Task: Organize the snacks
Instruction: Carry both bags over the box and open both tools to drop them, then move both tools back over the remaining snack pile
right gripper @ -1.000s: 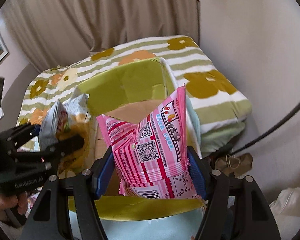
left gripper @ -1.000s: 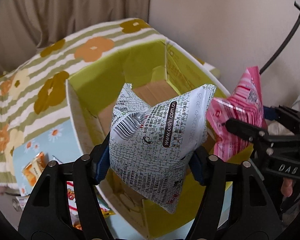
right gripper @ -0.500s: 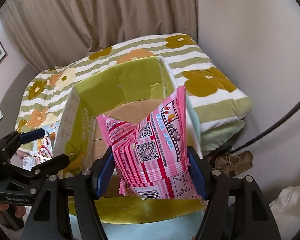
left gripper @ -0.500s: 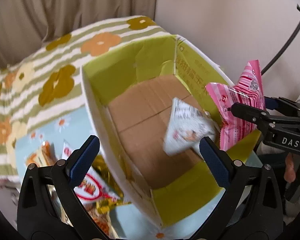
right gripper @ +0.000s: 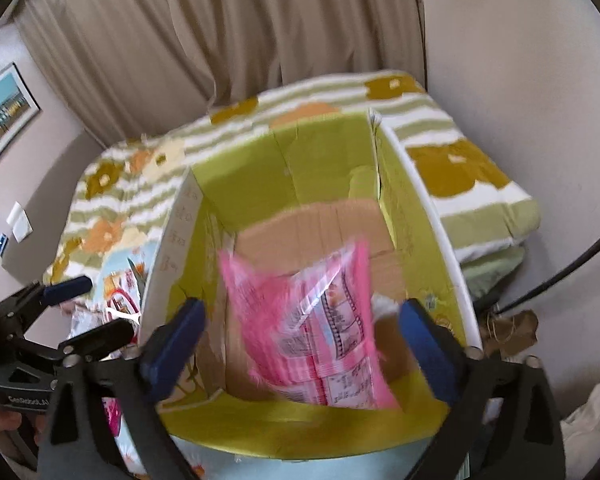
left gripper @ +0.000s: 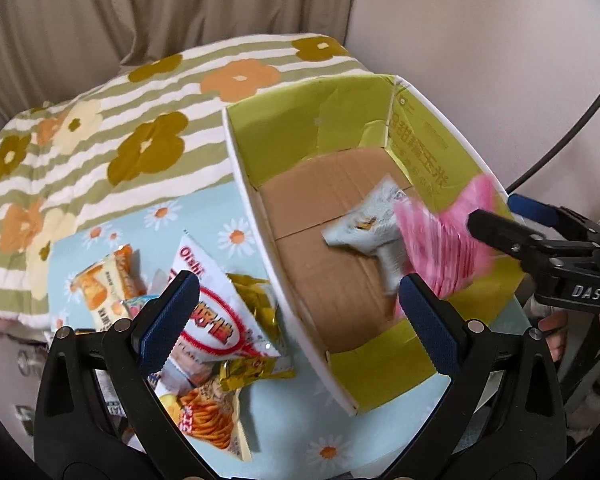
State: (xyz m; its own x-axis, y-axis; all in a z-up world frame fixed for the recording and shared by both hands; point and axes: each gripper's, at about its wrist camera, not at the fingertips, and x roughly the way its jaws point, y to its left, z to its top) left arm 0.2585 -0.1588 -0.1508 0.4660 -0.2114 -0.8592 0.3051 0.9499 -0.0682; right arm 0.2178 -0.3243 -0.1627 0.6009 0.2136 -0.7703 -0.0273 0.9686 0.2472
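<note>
Released, the pink foil snack bag (right gripper: 320, 320) drops into the green-lined cardboard box (right gripper: 284, 160); right gripper (right gripper: 300, 344) jaws have just opened wide, and the bag may catch the box's near wall.

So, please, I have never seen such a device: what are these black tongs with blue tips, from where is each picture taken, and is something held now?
They are two hand-held grippers; a person holds one in each hand, and each carries a wide-angle camera looking along its two fingers. One picture comes from the left gripper, the other from the right gripper.

Both look down into a cardboard box with green inner walls, standing on a daisy-print cloth. A white snack bag lies on the box floor. The pink snack bag looks blurred between the right gripper's jaws, which have just been opening; the pads do not press it, so it seems to be dropping in. The left gripper is open and empty. More snack packets lie on the cloth beside the box.
</note>
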